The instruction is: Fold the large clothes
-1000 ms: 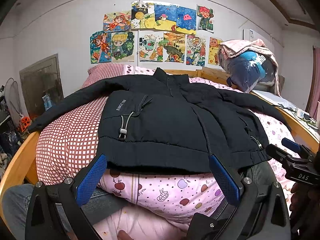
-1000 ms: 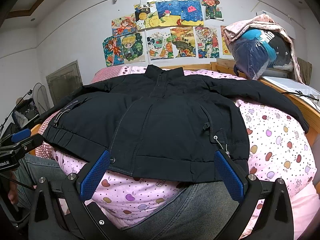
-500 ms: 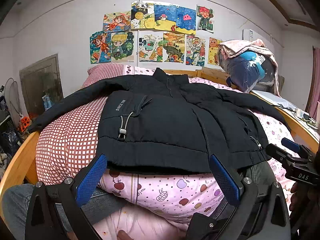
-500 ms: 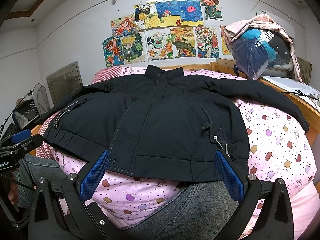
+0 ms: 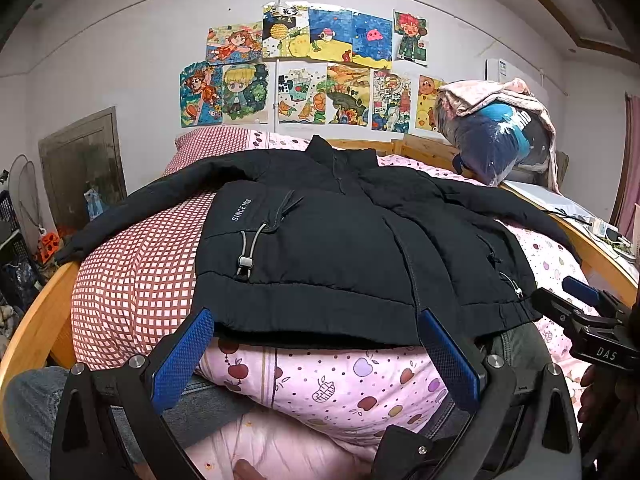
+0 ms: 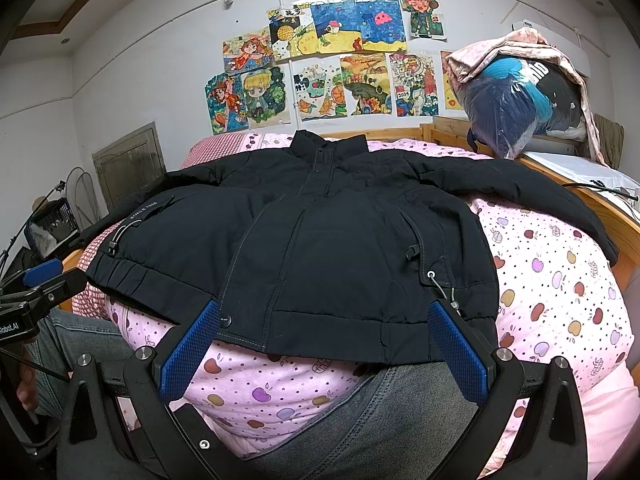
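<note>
One black jacket (image 6: pixel 340 248), two tongs (both agape), roughly twelve wall drawings (image 6: pixel 340 56).

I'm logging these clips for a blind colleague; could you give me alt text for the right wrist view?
A black jacket lies spread front-up, sleeves out, on a bed with a pink fruit-print quilt. The open right gripper hovers at the jacket's hem without touching it; the left gripper shows at the left edge. Colourful drawings cover the wall behind.
</note>
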Tool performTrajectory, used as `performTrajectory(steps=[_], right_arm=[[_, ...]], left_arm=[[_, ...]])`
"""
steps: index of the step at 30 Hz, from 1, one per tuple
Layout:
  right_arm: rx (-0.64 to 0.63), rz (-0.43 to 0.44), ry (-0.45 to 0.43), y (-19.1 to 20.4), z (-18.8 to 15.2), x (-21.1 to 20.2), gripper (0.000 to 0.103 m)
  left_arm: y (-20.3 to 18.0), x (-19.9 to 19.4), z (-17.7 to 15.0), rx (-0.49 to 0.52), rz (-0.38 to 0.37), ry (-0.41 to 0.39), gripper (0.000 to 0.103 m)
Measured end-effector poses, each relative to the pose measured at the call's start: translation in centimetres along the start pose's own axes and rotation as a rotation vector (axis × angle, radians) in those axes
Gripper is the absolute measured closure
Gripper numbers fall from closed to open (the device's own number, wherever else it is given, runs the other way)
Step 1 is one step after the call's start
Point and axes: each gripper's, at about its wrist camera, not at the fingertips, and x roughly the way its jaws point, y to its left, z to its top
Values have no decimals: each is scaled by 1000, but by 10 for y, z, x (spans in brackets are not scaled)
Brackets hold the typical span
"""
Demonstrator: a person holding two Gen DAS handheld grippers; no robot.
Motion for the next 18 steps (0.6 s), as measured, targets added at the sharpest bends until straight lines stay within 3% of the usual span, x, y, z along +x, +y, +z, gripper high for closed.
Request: performTrajectory(steps=[18], right_arm=[[2,2,3,-1,-1,1,1]], left_arm=[[0,0,0,-1,0,1,0]])
